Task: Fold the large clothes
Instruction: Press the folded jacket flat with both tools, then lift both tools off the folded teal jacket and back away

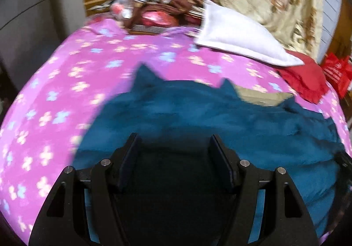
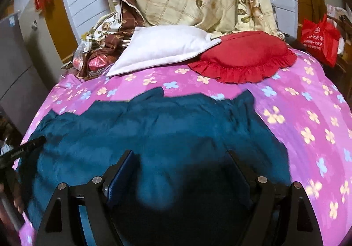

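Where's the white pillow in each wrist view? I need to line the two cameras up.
Left wrist: white pillow upper right of centre, its tip reaching the red cushion at far right.
Right wrist: white pillow upper centre-left, overlapping the red cushion on its right.
Shared landmark: the teal garment spread on the pink floral sheet.

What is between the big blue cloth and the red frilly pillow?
Only pink flowered bedsheet. In the right wrist view, the blue cloth stops short of the red pillow, with nothing lying on the sheet between them.
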The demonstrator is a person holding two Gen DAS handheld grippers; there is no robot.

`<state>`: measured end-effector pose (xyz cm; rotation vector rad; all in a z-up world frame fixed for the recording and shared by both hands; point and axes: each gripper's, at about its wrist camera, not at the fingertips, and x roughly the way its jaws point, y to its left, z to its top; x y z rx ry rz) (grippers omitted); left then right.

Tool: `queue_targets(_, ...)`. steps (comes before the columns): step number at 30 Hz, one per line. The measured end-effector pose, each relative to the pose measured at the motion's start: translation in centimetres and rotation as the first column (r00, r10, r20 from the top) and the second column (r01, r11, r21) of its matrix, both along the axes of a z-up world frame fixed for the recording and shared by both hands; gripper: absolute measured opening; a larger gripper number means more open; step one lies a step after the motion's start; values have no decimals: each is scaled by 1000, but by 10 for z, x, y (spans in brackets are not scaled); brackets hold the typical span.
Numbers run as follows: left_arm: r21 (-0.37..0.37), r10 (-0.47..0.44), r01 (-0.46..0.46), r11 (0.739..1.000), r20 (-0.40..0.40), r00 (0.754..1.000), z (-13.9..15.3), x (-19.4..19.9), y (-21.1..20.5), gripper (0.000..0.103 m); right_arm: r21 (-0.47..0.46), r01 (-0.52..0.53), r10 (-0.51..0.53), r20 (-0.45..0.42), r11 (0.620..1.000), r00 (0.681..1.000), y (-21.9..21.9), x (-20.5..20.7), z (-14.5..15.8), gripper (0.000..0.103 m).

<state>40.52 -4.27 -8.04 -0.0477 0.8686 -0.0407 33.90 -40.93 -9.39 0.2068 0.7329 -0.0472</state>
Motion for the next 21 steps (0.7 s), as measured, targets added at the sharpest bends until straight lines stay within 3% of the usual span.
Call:
queue_targets(6,-13,61,-61,998,-5,998,-20,-2,58,69,-14,56,-56,24,998,998,-25,-19,-14,81)
queue_targets(10,-152,100,-106,983,-47,994,-32,0,91,74,15,125,-125,23,992,992,-44,-14,-23,81)
queue_targets(13,-192,143,-152,970,-61,988,-29,0,107,74,-1,171,-171,13,985,985,-53,-13,-24,81)
queue_targets(18,-72,231,-234,970,-44,972,-14,-14,132,74,-50,249,-249,-10,967,968,-77,-32,-15,81)
queue_targets(21,-47,213,-213,976,-16,977,-1,-35,141,73,-64,228,-227,23,972,974,-75,-68,6,81)
